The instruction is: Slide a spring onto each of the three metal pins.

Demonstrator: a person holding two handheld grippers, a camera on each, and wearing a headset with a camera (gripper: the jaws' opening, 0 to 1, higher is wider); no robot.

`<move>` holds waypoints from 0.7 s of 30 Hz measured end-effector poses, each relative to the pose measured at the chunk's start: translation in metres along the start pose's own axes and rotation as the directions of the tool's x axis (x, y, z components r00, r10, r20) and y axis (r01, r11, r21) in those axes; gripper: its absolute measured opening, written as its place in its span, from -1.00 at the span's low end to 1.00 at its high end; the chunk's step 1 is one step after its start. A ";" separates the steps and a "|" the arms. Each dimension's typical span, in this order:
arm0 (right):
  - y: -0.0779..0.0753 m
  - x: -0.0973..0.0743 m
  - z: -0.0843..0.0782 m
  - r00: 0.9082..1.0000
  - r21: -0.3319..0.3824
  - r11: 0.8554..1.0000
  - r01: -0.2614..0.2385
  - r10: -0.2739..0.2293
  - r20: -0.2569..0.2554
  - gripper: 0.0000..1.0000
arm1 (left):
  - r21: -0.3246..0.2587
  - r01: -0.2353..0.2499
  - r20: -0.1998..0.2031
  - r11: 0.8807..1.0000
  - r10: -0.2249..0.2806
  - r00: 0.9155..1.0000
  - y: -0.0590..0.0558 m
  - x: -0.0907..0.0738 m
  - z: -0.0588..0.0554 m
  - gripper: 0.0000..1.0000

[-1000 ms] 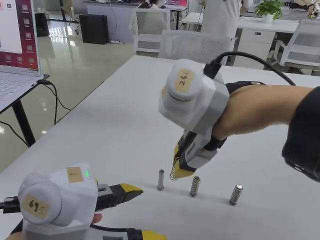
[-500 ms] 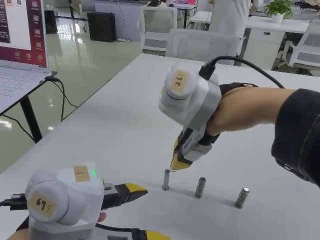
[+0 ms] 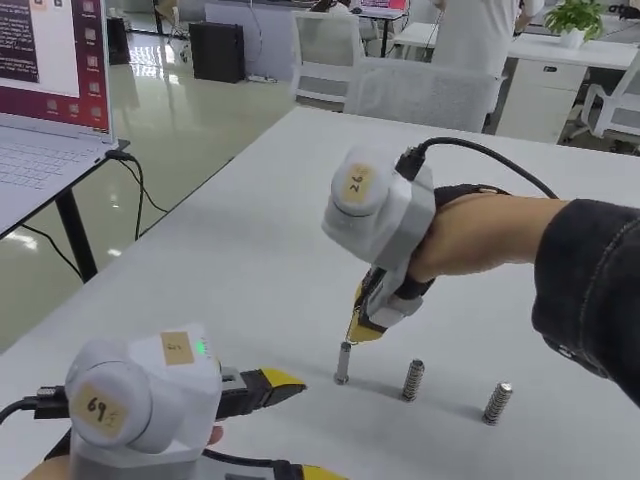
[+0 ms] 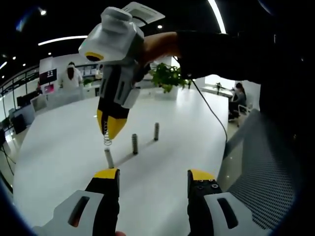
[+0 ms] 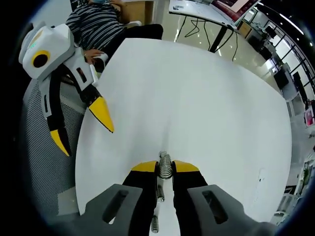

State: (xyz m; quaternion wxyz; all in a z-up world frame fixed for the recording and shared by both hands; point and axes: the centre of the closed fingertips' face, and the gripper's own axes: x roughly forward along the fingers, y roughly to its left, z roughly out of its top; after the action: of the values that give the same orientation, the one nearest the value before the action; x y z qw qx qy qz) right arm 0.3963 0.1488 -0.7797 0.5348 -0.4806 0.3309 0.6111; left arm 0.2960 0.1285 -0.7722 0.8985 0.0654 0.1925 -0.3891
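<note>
Three metal pins stand in a row on the white table. The left pin is bare; the middle pin and the right pin each wear a spring. My right gripper hangs just above the bare pin, shut on a small spring that pokes out past its yellow tips. That same spring dangles over the bare pin in the left gripper view. My left gripper rests low at the near left, open with nothing between its jaws, pointing toward the pins.
The white table stretches wide around the pins. A laptop sits on a stand at the far left. Chairs and desks stand beyond the table's far edge, with a person behind them.
My right gripper has carried the spring from right of the bare pin to directly above its top. The head camera has shifted, moving the whole scene right.
</note>
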 end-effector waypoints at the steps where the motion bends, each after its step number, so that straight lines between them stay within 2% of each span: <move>1: 0.001 0.001 0.001 1.000 -0.001 1.000 -0.003 0.003 -0.001 -0.84 | -0.001 0.000 0.000 1.000 0.000 1.000 0.000 0.000 0.000 0.00; 21: -0.003 0.015 0.001 1.000 0.013 1.000 -0.022 0.022 -0.013 -0.84 | -0.007 -0.004 0.000 1.000 0.004 1.000 0.003 -0.001 0.000 -0.02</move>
State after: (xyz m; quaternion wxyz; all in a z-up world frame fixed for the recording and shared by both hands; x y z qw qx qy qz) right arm 0.3996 0.1550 -0.7933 0.5288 -0.4775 0.3437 0.6117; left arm 0.2976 0.1310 -0.7715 0.8994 0.0626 0.1936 -0.3868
